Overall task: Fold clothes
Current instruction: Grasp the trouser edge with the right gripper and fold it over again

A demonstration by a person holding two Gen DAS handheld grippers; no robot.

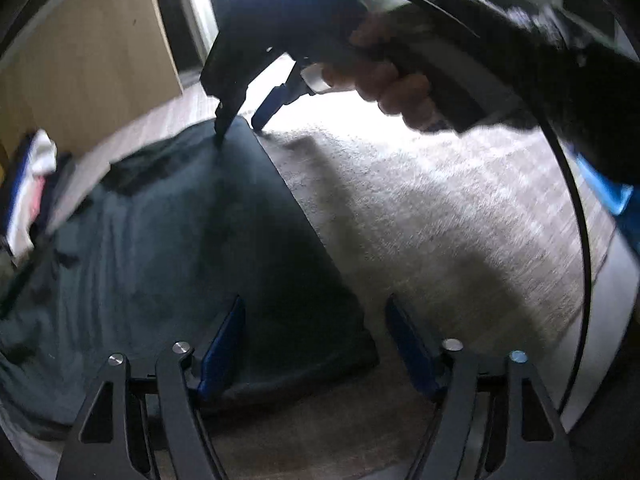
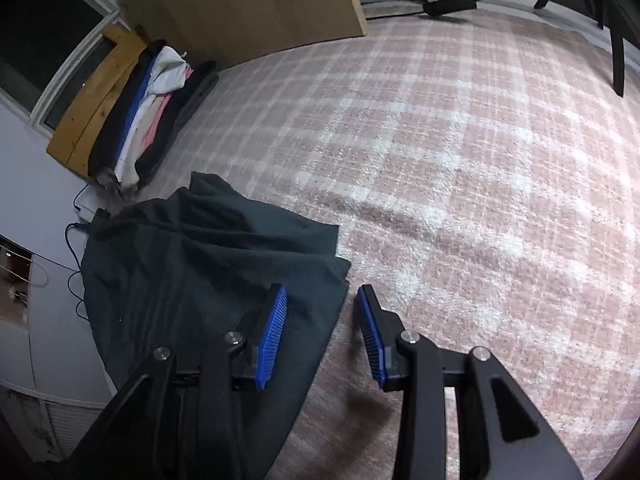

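A dark teal garment (image 1: 180,248) lies spread on the plaid rug, its straight edge running from near to far. My left gripper (image 1: 316,340) stands open over the garment's near corner, with the cloth edge between its blue pads. In the left wrist view the right gripper (image 1: 240,124), held by a hand (image 1: 384,80), is open with its tips at the garment's far corner. From the right wrist view the garment (image 2: 208,256) lies rumpled at left, and my right gripper (image 2: 322,320) is open astride its edge, nothing pinched.
A stack of folded clothes (image 2: 148,112) lies by a wooden board (image 2: 92,100) at the far left. A tan panel (image 2: 248,8) stands behind it. A dark chair leg (image 2: 618,56) is at far right. Cables (image 2: 76,272) trail along the left wall. The pink plaid rug (image 2: 460,184) stretches right.
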